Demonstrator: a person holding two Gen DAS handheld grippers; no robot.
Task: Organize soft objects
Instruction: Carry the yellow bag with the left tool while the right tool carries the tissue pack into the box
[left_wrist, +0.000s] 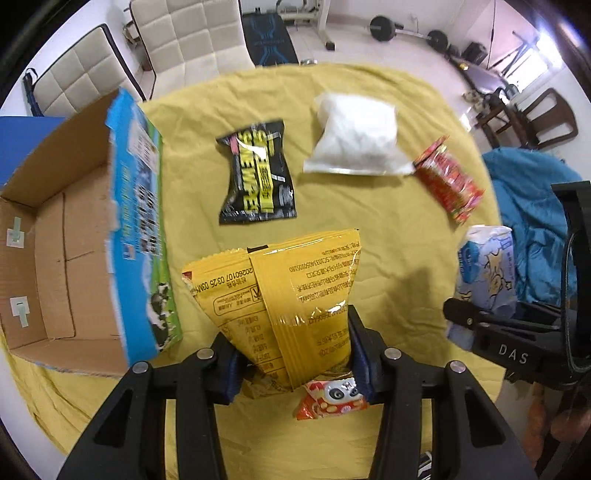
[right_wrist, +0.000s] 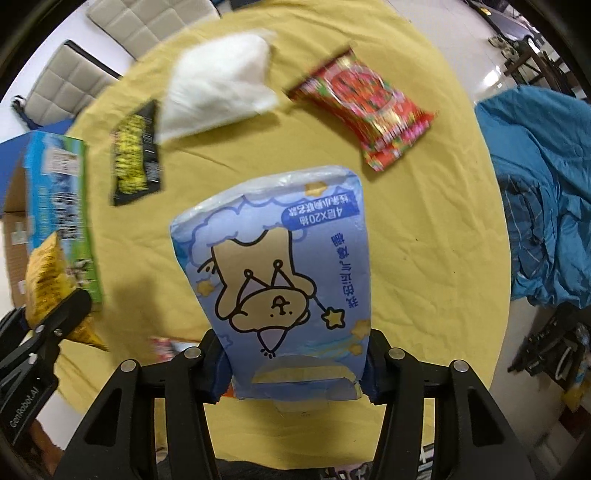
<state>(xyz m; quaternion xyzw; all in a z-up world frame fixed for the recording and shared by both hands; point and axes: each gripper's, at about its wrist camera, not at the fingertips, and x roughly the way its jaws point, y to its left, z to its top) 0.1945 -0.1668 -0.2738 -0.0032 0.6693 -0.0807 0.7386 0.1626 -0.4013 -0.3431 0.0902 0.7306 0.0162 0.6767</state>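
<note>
Both fingers (left_wrist: 229, 365) of the left gripper (left_wrist: 293, 363) are clamped tight on a glossy yellow snack bag (left_wrist: 291, 291), its foil creased where the blue pads squeeze its lower end. Under it peeks a small orange packet (left_wrist: 332, 400) with a panda face, partly hidden. On the crumpled yellow cloth (left_wrist: 369, 229) lie a black-and-yellow packet (left_wrist: 256, 171), a puffy white bag (left_wrist: 356, 142) and a shiny red packet (left_wrist: 448, 177). An open cardboard box (left_wrist: 59, 266) with a blue printed outer wall stands at the left edge. At the right, the other gripper carries a pale blue pack, mostly cut off.

From the right wrist, the right gripper (right_wrist: 293, 363) pinches a soft blue tissue pack (right_wrist: 280, 266) printed with a cartoon animal; the pack bulges between the pads and hangs clear of the cloth. Behind it the white bag, red packet and black packet are smeared by blur, their print unreadable.
</note>
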